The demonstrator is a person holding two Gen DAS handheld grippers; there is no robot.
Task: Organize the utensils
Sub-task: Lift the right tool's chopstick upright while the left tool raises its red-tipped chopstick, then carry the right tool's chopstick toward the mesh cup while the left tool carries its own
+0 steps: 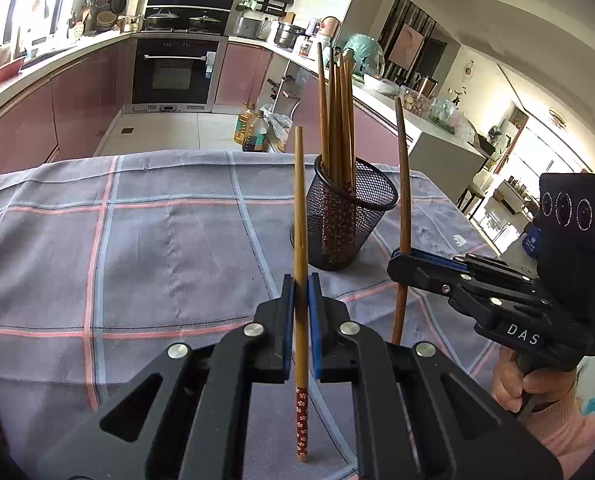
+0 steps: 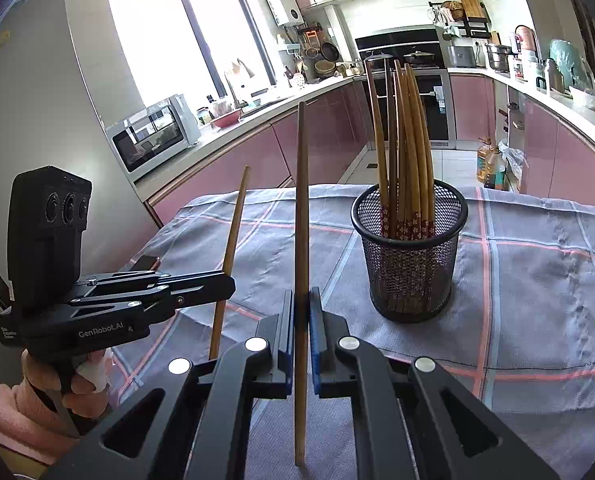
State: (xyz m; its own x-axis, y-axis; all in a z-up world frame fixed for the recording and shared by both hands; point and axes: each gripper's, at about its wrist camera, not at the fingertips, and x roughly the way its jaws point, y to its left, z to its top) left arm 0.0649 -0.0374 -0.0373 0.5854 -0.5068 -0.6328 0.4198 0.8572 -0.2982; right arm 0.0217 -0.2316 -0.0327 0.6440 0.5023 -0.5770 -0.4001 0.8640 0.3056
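Observation:
A black mesh cup [image 1: 351, 220] [image 2: 411, 256] stands on the cloth and holds several wooden chopsticks [image 1: 337, 120] [image 2: 403, 140] upright. My left gripper [image 1: 301, 284] is shut on one chopstick [image 1: 300, 208] held upright, its red patterned end pointing down. It also shows in the right wrist view [image 2: 227, 280] with its chopstick [image 2: 233, 236]. My right gripper [image 2: 302, 300] is shut on another upright chopstick [image 2: 301, 220]. In the left wrist view the right gripper [image 1: 397, 258] stands right of the cup with its chopstick [image 1: 403, 172].
The table is covered by a grey cloth with pink and white stripes [image 1: 137, 240] [image 2: 537, 300]. Beyond its far edge are pink kitchen cabinets [image 1: 77, 96], an oven [image 1: 173, 72], oil bottles on the floor [image 1: 253, 130] and a microwave [image 2: 153, 136].

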